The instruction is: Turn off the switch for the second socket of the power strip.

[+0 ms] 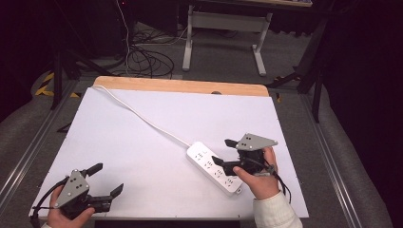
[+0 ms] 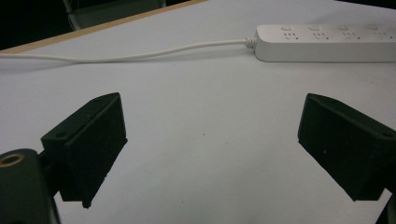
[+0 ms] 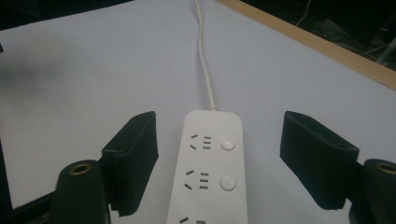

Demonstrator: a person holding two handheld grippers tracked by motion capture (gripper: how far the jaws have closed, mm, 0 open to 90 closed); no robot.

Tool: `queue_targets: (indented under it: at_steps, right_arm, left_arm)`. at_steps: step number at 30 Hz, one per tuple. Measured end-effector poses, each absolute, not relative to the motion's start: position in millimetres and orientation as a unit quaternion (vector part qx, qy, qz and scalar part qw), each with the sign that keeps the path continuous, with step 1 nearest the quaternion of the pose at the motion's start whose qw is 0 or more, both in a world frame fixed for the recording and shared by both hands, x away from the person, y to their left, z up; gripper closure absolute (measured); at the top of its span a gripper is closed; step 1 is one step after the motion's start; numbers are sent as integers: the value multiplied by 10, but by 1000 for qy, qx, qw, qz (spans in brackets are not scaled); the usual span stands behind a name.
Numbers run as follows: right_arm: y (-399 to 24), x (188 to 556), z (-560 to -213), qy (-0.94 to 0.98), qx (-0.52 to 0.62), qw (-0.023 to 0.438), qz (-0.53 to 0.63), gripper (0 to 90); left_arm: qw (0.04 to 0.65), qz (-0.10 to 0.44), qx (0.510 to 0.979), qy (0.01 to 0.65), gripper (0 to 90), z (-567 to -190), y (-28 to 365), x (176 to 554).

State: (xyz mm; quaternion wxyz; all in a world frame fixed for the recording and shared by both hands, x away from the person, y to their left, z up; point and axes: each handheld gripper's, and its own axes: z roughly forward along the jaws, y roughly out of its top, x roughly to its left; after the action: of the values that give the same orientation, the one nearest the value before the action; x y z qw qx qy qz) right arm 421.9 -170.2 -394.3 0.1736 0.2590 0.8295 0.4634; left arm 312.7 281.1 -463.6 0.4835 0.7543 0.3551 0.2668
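A white power strip (image 1: 213, 167) lies flat on the white table, its white cord (image 1: 142, 115) running to the far left corner. My right gripper (image 1: 223, 151) hovers over the strip's right part, jaws open and standing on either side of the strip (image 3: 212, 168) without touching it. In the right gripper view the strip's sockets and round buttons lie between the jaws. My left gripper (image 1: 108, 178) rests near the front left corner of the table, open, with nothing between its jaws. The strip (image 2: 327, 43) and cord (image 2: 140, 56) lie farther off in the left gripper view.
The white sheet (image 1: 142, 142) covers a wooden table whose bare edge (image 1: 180, 85) shows at the back. Beyond it stand a desk frame (image 1: 223, 33) and loose cables (image 1: 147, 57) on the floor. Metal rails run along both sides of the table.
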Motion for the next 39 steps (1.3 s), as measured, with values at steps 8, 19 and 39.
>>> queue_targets:
  at_steps: [8, 19, 39]
  right_arm:
    - [-1919, 4139, -3921, 811, 262, 174, 492, 266]
    - [-2224, 4030, -4036, 798, 269, 179, 508, 236]
    - [-2577, 3906, -4330, 802, 281, 178, 495, 179]
  left_arm:
    - [485, 267, 754, 353, 85, -4632, 2812, 3126]
    - [487, 263, 755, 351, 56, -4628, 2811, 3122]
    - [489, 266, 755, 346, 49, -4623, 2813, 3120]
